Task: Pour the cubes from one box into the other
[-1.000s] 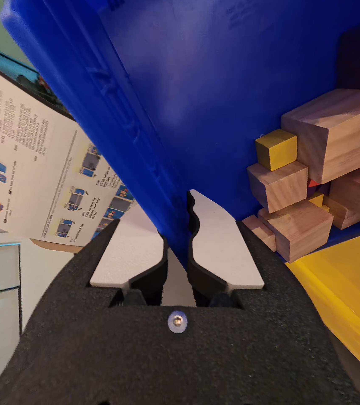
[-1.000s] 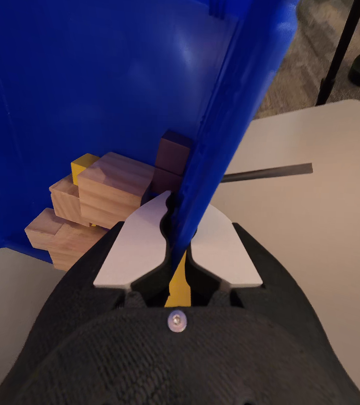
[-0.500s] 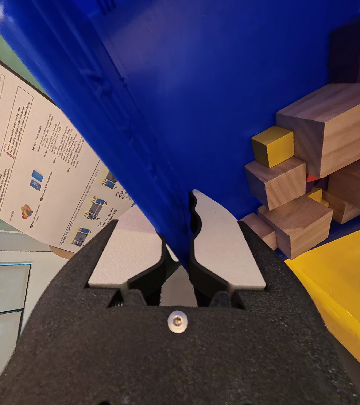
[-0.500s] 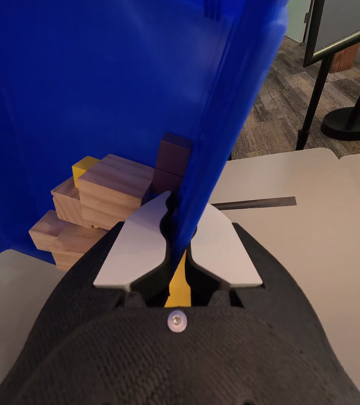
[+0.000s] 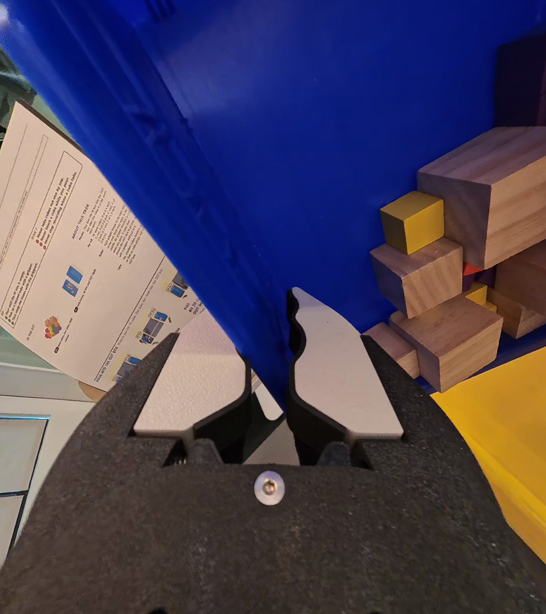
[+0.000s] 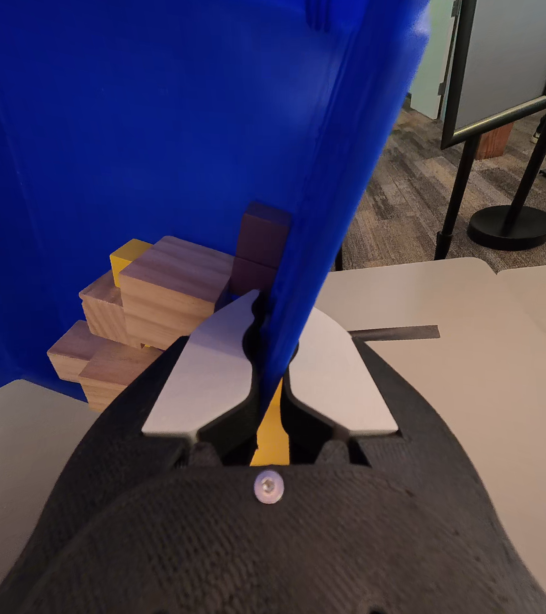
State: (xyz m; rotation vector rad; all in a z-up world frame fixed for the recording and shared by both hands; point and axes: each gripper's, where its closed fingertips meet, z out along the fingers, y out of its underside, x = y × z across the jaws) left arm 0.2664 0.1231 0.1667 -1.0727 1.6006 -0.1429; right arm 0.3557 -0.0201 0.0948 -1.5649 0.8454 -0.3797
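Grey table (image 6: 464, 415); both claws grip tilted blue box (image 6: 165, 133)

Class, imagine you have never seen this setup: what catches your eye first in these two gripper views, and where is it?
The big blue box fills both views, tipped up steeply, with the left gripper and the right gripper each clamped on one of its side walls. Inside it, a heap of wooden cubes, a small yellow cube among them, sits piled at its lower end. Just below the heap lies a bright yellow surface.
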